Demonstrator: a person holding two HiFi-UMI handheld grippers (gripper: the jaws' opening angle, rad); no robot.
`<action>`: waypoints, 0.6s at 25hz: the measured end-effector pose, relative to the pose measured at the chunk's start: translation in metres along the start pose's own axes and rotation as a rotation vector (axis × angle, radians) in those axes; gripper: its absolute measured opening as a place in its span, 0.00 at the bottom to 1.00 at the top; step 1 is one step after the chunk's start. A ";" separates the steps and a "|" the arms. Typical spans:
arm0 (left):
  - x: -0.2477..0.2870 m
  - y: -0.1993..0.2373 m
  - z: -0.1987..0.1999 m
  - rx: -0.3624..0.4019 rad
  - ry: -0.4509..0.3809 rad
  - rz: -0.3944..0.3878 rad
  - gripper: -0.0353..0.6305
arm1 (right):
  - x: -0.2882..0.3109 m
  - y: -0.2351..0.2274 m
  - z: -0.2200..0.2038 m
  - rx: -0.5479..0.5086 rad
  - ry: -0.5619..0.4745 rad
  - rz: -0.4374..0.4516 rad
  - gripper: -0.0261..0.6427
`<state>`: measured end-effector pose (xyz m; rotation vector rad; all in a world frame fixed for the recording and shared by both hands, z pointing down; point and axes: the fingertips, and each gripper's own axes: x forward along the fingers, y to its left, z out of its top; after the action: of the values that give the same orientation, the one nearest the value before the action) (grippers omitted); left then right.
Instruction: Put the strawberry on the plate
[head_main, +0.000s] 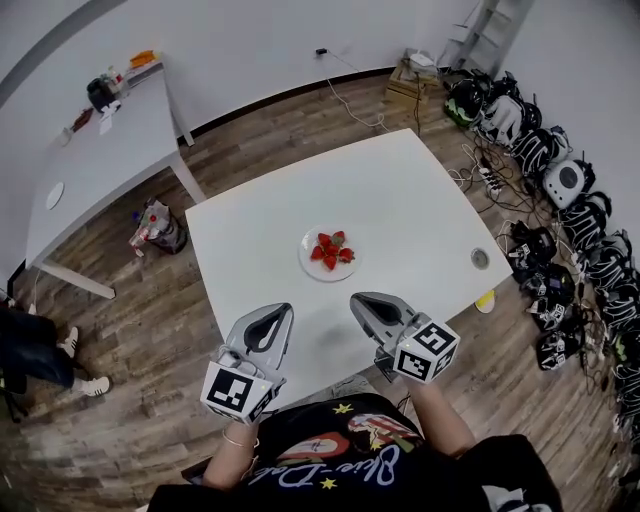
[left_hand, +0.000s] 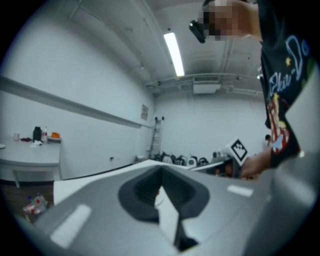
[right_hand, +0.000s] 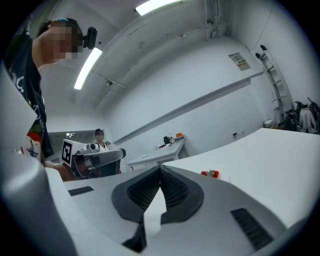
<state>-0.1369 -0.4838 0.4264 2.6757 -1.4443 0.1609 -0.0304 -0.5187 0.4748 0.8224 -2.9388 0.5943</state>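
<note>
Red strawberries (head_main: 331, 251) sit heaped on the small round white plate (head_main: 306, 262) at the middle of the white square worktop (head_main: 400, 190). At the plate's 7 o'clock the left hand-held gripper (head_main: 278, 314) is closed and empty. At 5 o'clock the right hand-held gripper (head_main: 360, 302) is also closed on nothing.

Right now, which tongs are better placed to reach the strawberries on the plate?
Right, narrowly. The right tongs sit slightly nearer the plate, and their view shows the strawberries just ahead. Both they and the left tongs are shut, empty.
</note>
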 end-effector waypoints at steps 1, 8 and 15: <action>-0.005 -0.002 -0.001 0.000 -0.009 -0.009 0.05 | -0.003 0.006 0.000 -0.003 -0.004 -0.007 0.06; -0.035 -0.014 0.001 0.012 -0.030 -0.041 0.05 | -0.021 0.040 -0.002 -0.018 -0.024 -0.053 0.06; -0.058 -0.030 -0.014 -0.001 -0.021 -0.076 0.05 | -0.036 0.075 -0.005 -0.129 -0.034 -0.074 0.06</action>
<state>-0.1444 -0.4173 0.4311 2.7340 -1.3457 0.1262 -0.0373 -0.4400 0.4481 0.9309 -2.9244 0.3856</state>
